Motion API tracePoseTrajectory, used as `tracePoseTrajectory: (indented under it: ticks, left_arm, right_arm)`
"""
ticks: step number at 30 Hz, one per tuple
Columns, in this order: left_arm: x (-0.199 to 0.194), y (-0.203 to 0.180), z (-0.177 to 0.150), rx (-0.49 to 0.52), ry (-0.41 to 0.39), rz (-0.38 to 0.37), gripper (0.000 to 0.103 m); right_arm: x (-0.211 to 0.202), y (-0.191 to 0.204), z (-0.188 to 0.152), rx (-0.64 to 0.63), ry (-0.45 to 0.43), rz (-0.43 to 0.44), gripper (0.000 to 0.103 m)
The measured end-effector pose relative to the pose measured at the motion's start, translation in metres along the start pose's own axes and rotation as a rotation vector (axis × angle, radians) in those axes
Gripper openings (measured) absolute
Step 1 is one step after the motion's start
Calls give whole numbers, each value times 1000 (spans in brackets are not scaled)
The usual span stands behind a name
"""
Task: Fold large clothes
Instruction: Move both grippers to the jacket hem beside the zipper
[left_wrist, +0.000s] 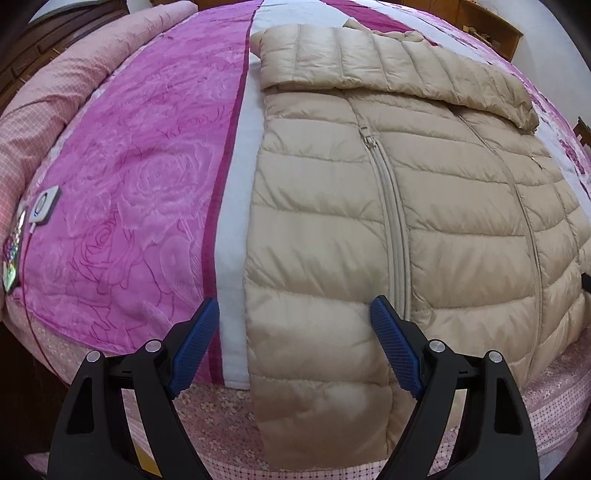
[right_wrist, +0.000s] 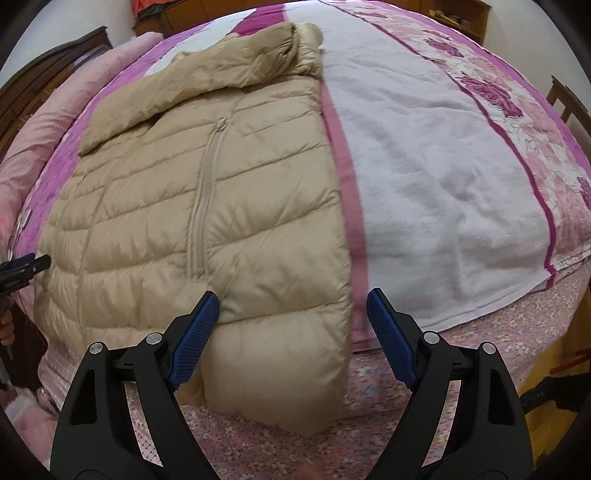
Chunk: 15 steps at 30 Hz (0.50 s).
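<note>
Both tools gape empty over the jacket (left_wrist: 388, 229) hem on the bed (left_wrist: 147, 177): left tool (left_wrist: 293, 354) straddles its left corner, right tool (right_wrist: 291, 347) its right, collar toward twelve o'clock.

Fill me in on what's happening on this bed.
A person holding a gripper in each hand is about to fold a beige puffer jacket spread flat on the bed's pink floral blanket. Its sleeves are already folded across the front and its hem hangs over the near bed edge. The left gripper and right gripper both hang open above the hem's two corners. Neither grips the fabric yet.
</note>
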<state>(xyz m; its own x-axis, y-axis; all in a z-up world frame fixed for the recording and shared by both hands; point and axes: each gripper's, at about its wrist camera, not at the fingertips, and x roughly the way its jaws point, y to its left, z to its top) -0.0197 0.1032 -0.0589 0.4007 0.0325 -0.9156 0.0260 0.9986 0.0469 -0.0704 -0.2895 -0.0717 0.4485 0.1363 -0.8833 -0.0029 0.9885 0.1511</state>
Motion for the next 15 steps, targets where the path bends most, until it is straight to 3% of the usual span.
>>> tracePoseTrajectory:
  ticks: [5, 7, 9, 12, 15]
  left_arm:
    - [2, 2, -6, -12, 10, -18, 83]
    - [2, -1, -10, -20, 32, -95, 83]
    - [0, -7, -14, -16, 42, -172, 83]
    - [-5, -21, -17, 47, 22, -163, 82]
    - [-5, -31, -17, 87, 23, -149, 70]
  right_arm:
    - [2, 7, -2, -18, 3, 32, 81]
    - [1, 10, -3, -18, 1, 39, 77]
    - [-1, 10, -3, -12, 2, 54, 70]
    - [-4, 11, -3, -19, 0, 53, 57]
    - [-8, 11, -1, -16, -6, 63, 43]
